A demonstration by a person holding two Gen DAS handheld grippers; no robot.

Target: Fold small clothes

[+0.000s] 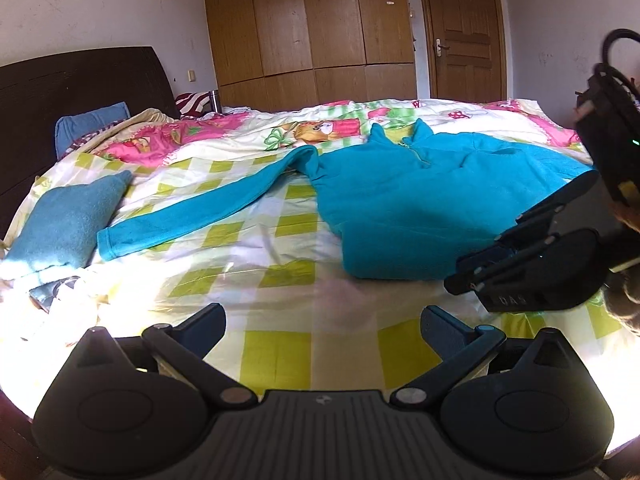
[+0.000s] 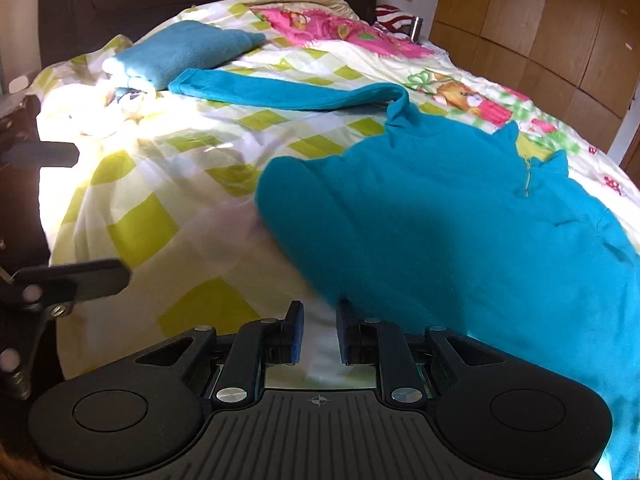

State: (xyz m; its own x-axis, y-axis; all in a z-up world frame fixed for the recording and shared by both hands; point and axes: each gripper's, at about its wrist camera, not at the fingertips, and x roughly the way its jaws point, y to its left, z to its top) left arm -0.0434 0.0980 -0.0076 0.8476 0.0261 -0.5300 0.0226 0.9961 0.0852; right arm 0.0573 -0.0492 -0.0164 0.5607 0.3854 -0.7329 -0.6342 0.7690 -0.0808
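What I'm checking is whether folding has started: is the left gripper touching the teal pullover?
Apart. Left wrist view: the left gripper hangs open, checked bedspread showing between it and the teal pullover.

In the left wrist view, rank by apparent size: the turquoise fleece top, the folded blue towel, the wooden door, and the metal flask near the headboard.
1. turquoise fleece top
2. wooden door, though it stands farthest back, so its true size is understated
3. folded blue towel
4. metal flask, by far the smallest

**Non-task items in view**

Bed cover point(image 1: 256, 236): white with green checks, pink cartoon print at the far side. Dark headboard point(image 1: 76, 92) behind. 1 blue pillow point(image 1: 68, 224) lies near the headboard. Wooden wardrobe point(image 1: 308, 20) and closed door point(image 1: 464, 28) stand beyond.
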